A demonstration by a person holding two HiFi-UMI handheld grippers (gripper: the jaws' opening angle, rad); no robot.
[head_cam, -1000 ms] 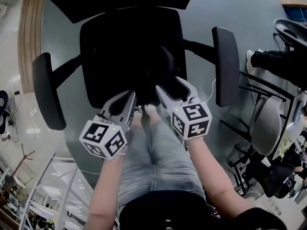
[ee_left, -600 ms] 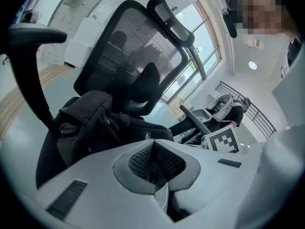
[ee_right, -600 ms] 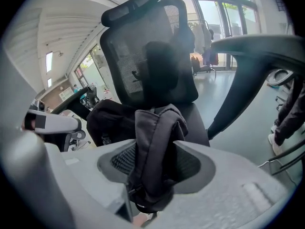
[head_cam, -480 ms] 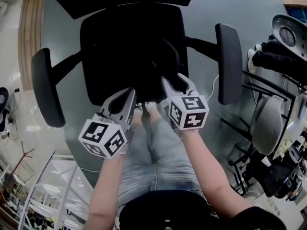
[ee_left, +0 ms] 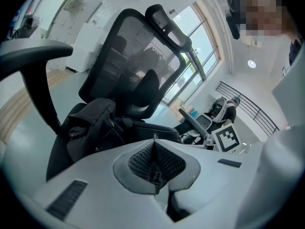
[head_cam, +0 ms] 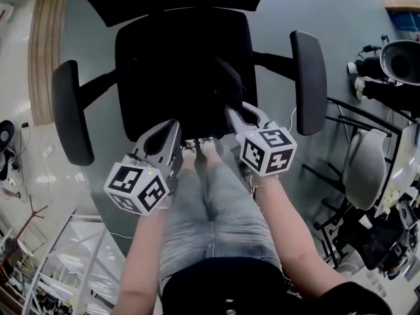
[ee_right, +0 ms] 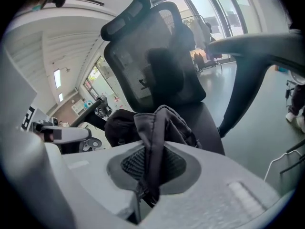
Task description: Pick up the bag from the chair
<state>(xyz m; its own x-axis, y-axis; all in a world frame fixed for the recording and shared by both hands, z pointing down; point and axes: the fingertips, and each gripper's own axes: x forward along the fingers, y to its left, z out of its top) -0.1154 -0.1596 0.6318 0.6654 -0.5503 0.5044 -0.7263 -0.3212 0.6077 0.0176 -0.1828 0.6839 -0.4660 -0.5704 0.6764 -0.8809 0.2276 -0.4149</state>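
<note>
Grey office floor (head_cam: 354,18) surrounds the black chair (head_cam: 141,58), and the dark bag (ee_right: 121,123) lies on its seat. The right gripper (ee_right: 151,175) jaws have just been closing and now pinch the strap (ee_right: 155,137). The left gripper (ee_left: 155,171) jaws are pressed together, empty. Lift slowly and straight up, so the strap does not slip.

black fabric bag (ee_right: 119,125), slumped on chair seat (ee_right: 208,123), strap (ee_right: 155,142) raised

Glossy grey floor (head_cam: 341,18), bordered at left by a curved pale wooden band (head_cam: 41,44). A grey-shelled side chair (head_cam: 364,169) on black legs stands at right, a white metal rack (head_cam: 72,254) at lower left. Tall windows (ee_left: 198,46) (daylight-bright) fill the far wall; a round ceiling light (ee_left: 251,63) is lit above.
</note>
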